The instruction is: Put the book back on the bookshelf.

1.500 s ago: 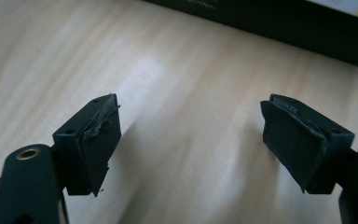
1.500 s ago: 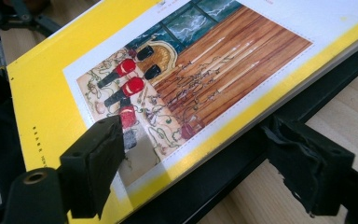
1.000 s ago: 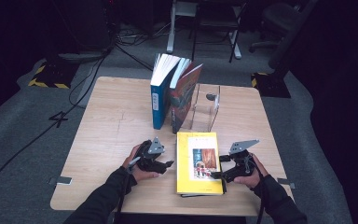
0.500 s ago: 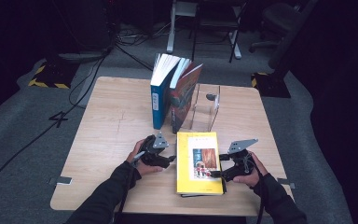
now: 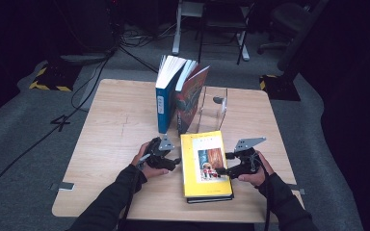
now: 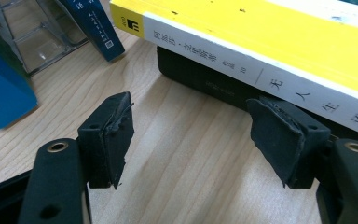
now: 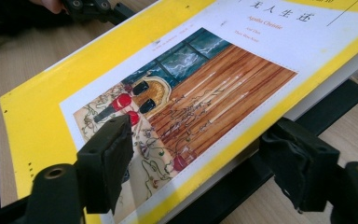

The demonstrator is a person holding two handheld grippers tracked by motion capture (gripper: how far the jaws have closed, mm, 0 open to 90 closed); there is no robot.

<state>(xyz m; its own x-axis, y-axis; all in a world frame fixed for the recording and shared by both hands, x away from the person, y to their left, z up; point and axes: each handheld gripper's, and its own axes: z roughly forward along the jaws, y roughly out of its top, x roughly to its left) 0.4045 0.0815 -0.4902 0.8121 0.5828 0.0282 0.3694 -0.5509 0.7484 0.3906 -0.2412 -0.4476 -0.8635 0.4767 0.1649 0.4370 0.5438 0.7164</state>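
A yellow book [image 5: 205,163] is flanked by 2 hand-held grippers on a light wooden table [image 5: 111,125].

The table is set on grey carpet, with cables and chair legs seen beyond in a dark room. The yellow book is stacked flat on a black book [image 6: 205,86] near the front edge. Bare wood is left to its left and right. A blue book [image 5: 164,103] and a red book [image 5: 189,103] are stood behind against a clear bookend [image 5: 214,108]. The left gripper [image 6: 191,135] is held open at the spine, nothing gripped. The right gripper [image 7: 200,161], its jaws just closing, is set astride the yellow book's right edge, pads not yet pressed.
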